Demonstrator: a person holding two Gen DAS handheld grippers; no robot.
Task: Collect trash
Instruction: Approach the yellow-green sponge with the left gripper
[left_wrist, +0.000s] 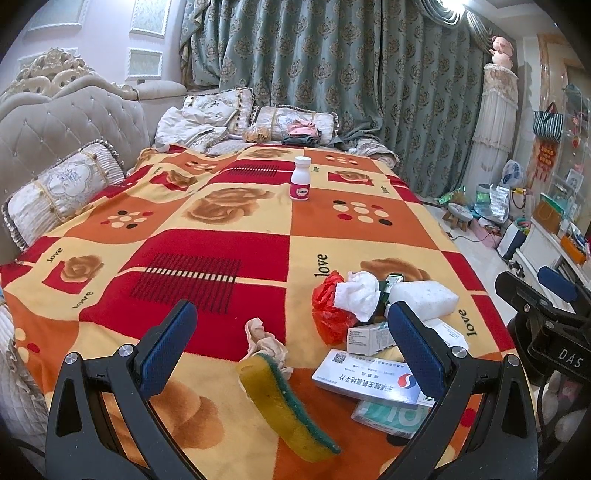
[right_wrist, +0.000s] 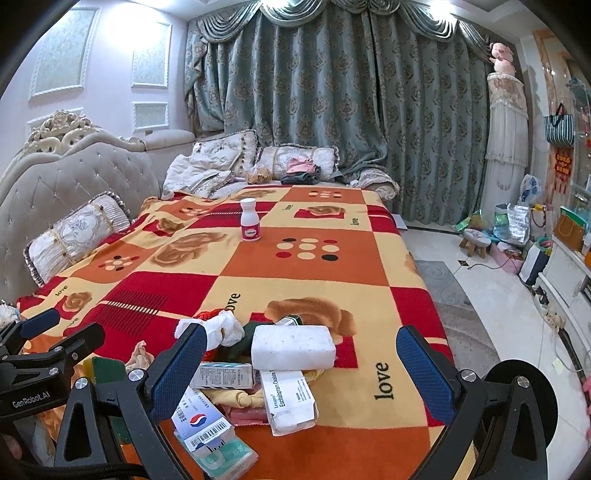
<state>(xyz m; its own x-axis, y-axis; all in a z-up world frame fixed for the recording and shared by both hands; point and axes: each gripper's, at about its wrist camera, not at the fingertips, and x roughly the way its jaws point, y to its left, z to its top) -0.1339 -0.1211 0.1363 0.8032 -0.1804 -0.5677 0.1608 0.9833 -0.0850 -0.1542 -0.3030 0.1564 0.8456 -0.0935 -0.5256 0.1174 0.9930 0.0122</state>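
A heap of trash lies on the near part of the patterned blanket (left_wrist: 221, 240): a red plastic bag (left_wrist: 327, 310), crumpled white tissue (left_wrist: 358, 293), a white foam block (right_wrist: 293, 347), several medicine boxes (right_wrist: 288, 398) and a tissue pack (right_wrist: 225, 459). A yellow-green sponge (left_wrist: 284, 398) and a beige crumpled wad (left_wrist: 264, 341) lie between my left gripper's fingers. My left gripper (left_wrist: 291, 350) is open above the sponge. My right gripper (right_wrist: 301, 373) is open over the boxes and foam block. A white bottle (left_wrist: 301, 178) with a pink label stands upright farther back.
Pillows (left_wrist: 62, 192) and a tufted headboard (left_wrist: 55, 122) line the left side. Clothes (left_wrist: 303, 134) and cushions lie at the far end before green curtains (left_wrist: 332, 66). To the right, the floor holds a small stool (right_wrist: 476, 238), bags and a white cabinet (right_wrist: 565, 273).
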